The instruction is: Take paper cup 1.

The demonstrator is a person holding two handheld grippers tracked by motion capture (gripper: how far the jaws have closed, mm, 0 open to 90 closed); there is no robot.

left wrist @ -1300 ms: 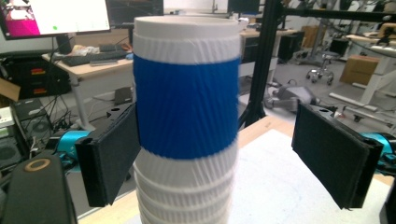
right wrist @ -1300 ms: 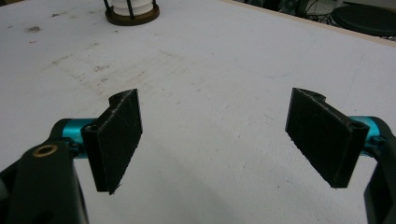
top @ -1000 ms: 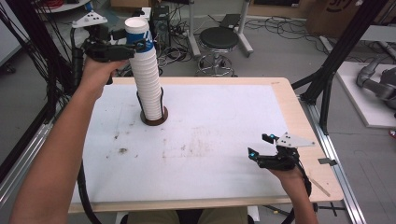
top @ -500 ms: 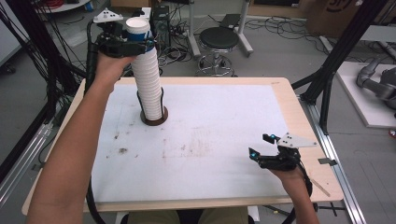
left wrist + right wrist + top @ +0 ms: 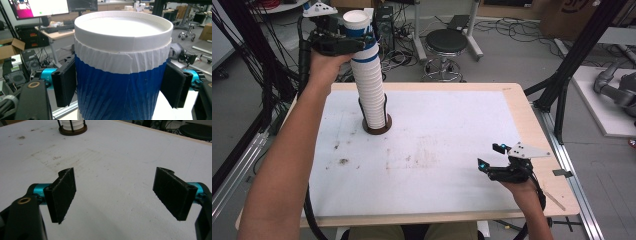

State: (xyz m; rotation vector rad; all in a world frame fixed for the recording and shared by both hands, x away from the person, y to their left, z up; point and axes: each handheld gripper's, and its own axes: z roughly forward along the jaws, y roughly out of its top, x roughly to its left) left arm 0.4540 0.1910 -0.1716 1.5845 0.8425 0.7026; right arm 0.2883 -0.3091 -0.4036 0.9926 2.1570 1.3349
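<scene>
A tall stack of white paper cups stands in a holder with a brown base and black rods at the table's back left. The top cup has a white rim and a blue band. My left gripper is raised to the top of the stack and shut on this cup, one black pad pressed against each side. My right gripper rests low near the table's front right, open, with bare table between its pads. The holder's base lies far ahead of it.
The white table mat has smudges near its middle and left. Behind the table stand a black stool, cables and black frame legs. A metal rail runs along the table's right edge.
My left hand has risen and swung from the left side of the stack to its top, and the top cup now sits slightly higher. The right gripper has stayed still.
</scene>
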